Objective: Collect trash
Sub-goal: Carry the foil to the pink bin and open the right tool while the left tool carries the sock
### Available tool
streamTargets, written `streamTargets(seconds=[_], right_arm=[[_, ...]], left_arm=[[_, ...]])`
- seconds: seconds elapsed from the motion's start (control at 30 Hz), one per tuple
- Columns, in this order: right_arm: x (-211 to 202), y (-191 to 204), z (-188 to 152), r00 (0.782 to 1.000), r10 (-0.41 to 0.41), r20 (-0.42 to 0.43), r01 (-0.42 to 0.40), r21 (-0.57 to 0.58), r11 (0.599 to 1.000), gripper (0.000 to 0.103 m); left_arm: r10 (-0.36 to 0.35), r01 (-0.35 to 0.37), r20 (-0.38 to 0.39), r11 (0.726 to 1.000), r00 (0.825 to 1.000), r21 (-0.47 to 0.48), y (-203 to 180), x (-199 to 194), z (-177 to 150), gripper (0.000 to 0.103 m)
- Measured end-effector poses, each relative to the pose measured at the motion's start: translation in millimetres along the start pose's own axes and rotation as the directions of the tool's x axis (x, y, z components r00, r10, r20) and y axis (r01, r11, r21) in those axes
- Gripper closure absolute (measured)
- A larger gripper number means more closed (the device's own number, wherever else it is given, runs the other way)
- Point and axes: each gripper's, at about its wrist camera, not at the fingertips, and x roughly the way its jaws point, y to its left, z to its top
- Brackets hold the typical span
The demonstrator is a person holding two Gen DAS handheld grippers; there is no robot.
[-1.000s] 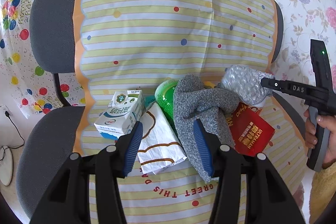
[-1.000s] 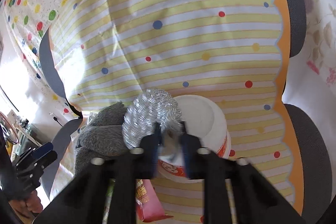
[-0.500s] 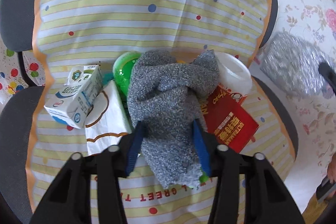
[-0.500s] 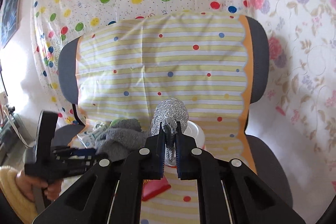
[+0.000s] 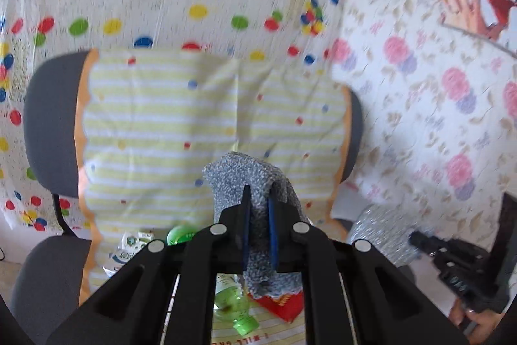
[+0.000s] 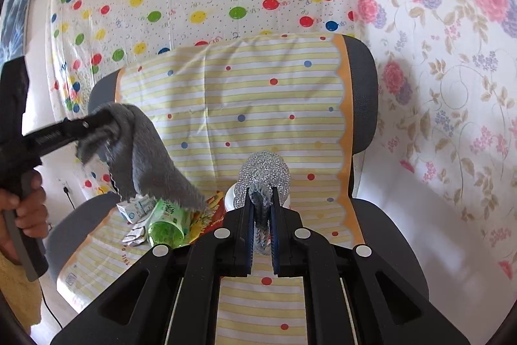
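My left gripper (image 5: 258, 193) is closing its jaws on a grey fuzzy cloth (image 5: 239, 173), which hangs between the pads, lifted above the chair seat. The right wrist view shows the same cloth (image 6: 142, 151) drooping from the left gripper (image 6: 106, 118) at the left. My right gripper (image 6: 261, 193) is shut on a silver scouring ball (image 6: 265, 170), held up in front of the chair back. The ball (image 5: 378, 231) also shows at the lower right of the left wrist view, blurred.
On the seat of a grey office chair under a yellow striped cover (image 6: 258, 86) lie a green plastic bottle (image 6: 166, 227), a small milk carton (image 6: 132, 209), a red packet (image 5: 281, 304) and a white tub (image 6: 231, 198). A person's hand (image 6: 26, 209) grips the left handle.
My left gripper has closed on the grey cloth and lifted it off the pile. The right gripper has drawn back from the chair with the scouring ball still in it.
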Motion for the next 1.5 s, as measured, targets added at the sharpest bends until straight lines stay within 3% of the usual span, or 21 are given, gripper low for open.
streamTargets(seconds=[0.17, 0.4, 0.63, 0.8, 1.17, 1.4, 1.47, 1.5], right_arm=[[-30, -6, -4, 1.000, 0.027, 0.013, -0.028, 0.054, 0.998, 0.094], [-80, -11, -41, 1.000, 0.011, -0.028, -0.008, 0.115, 0.993, 0.094], [-127, -29, -98, 0.991, -0.088, -0.102, 0.104, 0.172, 0.980, 0.094], [-159, -49, -141, 0.969, -0.181, -0.166, 0.214, 0.211, 0.954, 0.094], [-204, -89, -190, 0.909, -0.338, -0.243, 0.395, 0.250, 0.884, 0.092], [-199, -124, -232, 0.869, -0.343, -0.356, 0.455, 0.305, 0.837, 0.089], [-196, -133, -243, 0.864, -0.333, -0.378, 0.462, 0.328, 0.824, 0.085], [-194, -137, -247, 0.861, -0.329, -0.389, 0.464, 0.336, 0.819, 0.074]], left_arm=[[-0.046, 0.045, 0.022, 0.998, 0.999, 0.045, -28, -42, -8, 0.096], [-0.147, 0.148, -0.027, 0.987, 0.989, 0.059, -63, -84, -66, 0.096], [-0.285, 0.298, -0.154, 0.953, 0.946, 0.064, -103, -85, -129, 0.096], [-0.357, 0.383, -0.217, 0.919, 0.909, 0.093, -145, -77, -167, 0.096], [-0.354, 0.415, -0.309, 0.896, 0.882, 0.159, -191, -59, -196, 0.096], [-0.352, 0.441, -0.393, 0.882, 0.850, 0.165, -213, -38, -223, 0.096], [-0.350, 0.447, -0.404, 0.877, 0.845, 0.175, -218, -35, -227, 0.096], [-0.348, 0.447, -0.407, 0.876, 0.844, 0.179, -219, -34, -228, 0.096]])
